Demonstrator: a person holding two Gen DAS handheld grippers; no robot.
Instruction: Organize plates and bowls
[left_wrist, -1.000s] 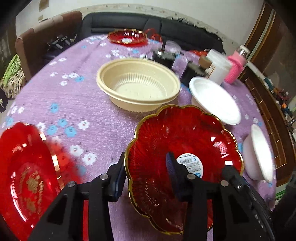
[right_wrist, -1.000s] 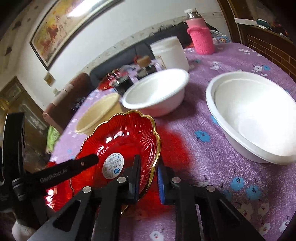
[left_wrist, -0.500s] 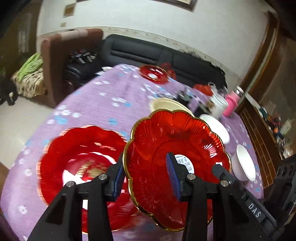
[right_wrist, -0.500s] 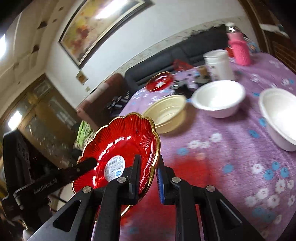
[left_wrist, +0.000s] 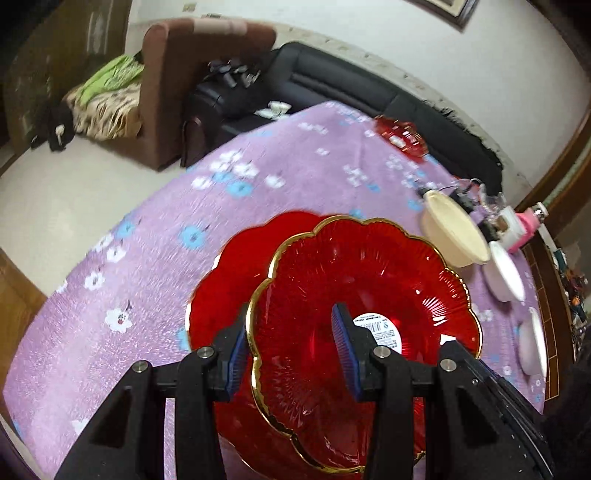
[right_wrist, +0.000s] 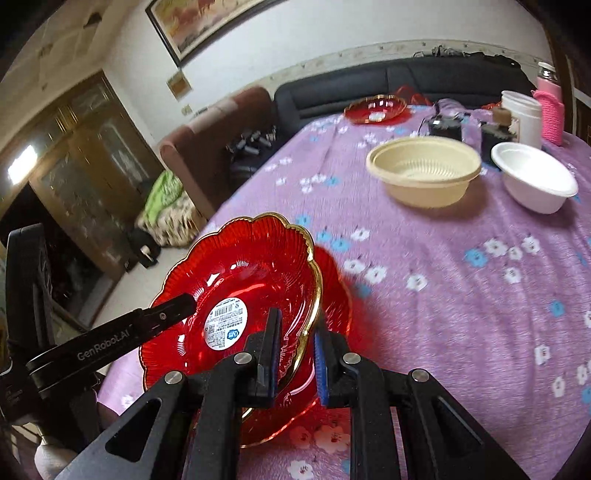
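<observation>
A red scalloped plate with a gold rim and a white sticker (left_wrist: 369, 295) (right_wrist: 243, 280) hangs tilted over a second red plate (left_wrist: 229, 273) (right_wrist: 336, 291) that lies on the purple flowered tablecloth. My left gripper (left_wrist: 291, 343) straddles the held plate's near rim, jaws wide apart. My right gripper (right_wrist: 295, 343) is shut on the plate's rim on the other side. A cream bowl (right_wrist: 424, 170) (left_wrist: 450, 229) and white bowls (right_wrist: 532, 181) (left_wrist: 506, 273) stand farther along the table.
A third red plate (right_wrist: 376, 109) sits at the far end. A white tub (right_wrist: 524, 114), a pink bottle (right_wrist: 550, 107) and dark small items (right_wrist: 447, 125) stand behind the bowls. The table edge drops to the floor on the left; a sofa and armchair lie beyond.
Both grippers have carried the red plate leftward from the table's middle until it hangs over the second red plate. The left jaws stay wide apart around the rim.
</observation>
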